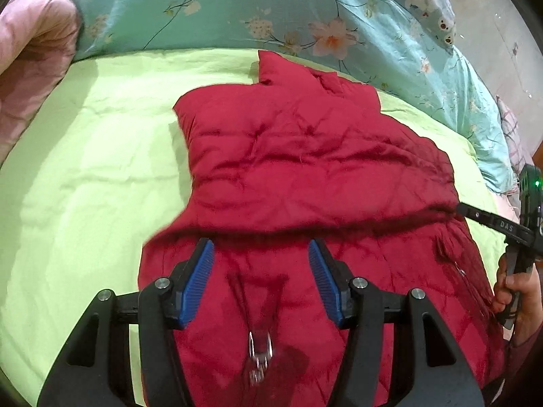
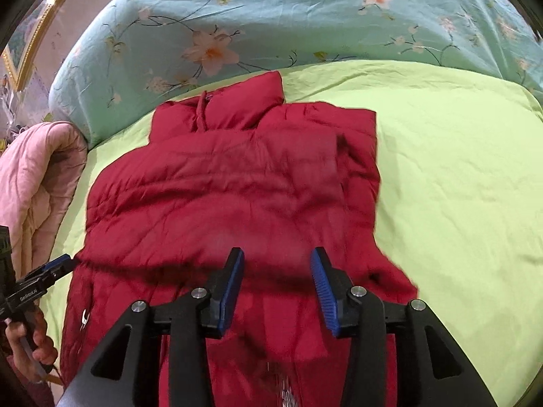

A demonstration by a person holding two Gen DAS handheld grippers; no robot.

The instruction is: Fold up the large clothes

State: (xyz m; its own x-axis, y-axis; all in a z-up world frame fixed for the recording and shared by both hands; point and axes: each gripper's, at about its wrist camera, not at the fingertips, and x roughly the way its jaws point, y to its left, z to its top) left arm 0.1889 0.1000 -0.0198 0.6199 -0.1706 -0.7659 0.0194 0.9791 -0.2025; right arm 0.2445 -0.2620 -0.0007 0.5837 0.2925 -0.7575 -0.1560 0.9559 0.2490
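A red quilted puffer jacket (image 1: 305,162) lies on the lime-green bed sheet (image 1: 85,169), its sleeves folded across the body, collar at the far end. It also shows in the right wrist view (image 2: 237,186). My left gripper (image 1: 261,254) is open and empty, just above the jacket's lower part near the fold edge. My right gripper (image 2: 278,264) is open and empty, over the jacket's lower part. A metal zipper pull (image 1: 259,346) lies below the left gripper. The right gripper shows at the right edge of the left wrist view (image 1: 456,208), at the jacket's side edge.
A teal floral duvet (image 1: 237,10) is piled along the bed's far side, also in the right wrist view (image 2: 271,23). A pink quilt (image 1: 30,54) lies at the left, also in the right wrist view (image 2: 37,176). The left gripper's fingers (image 2: 64,262) reach in from the left.
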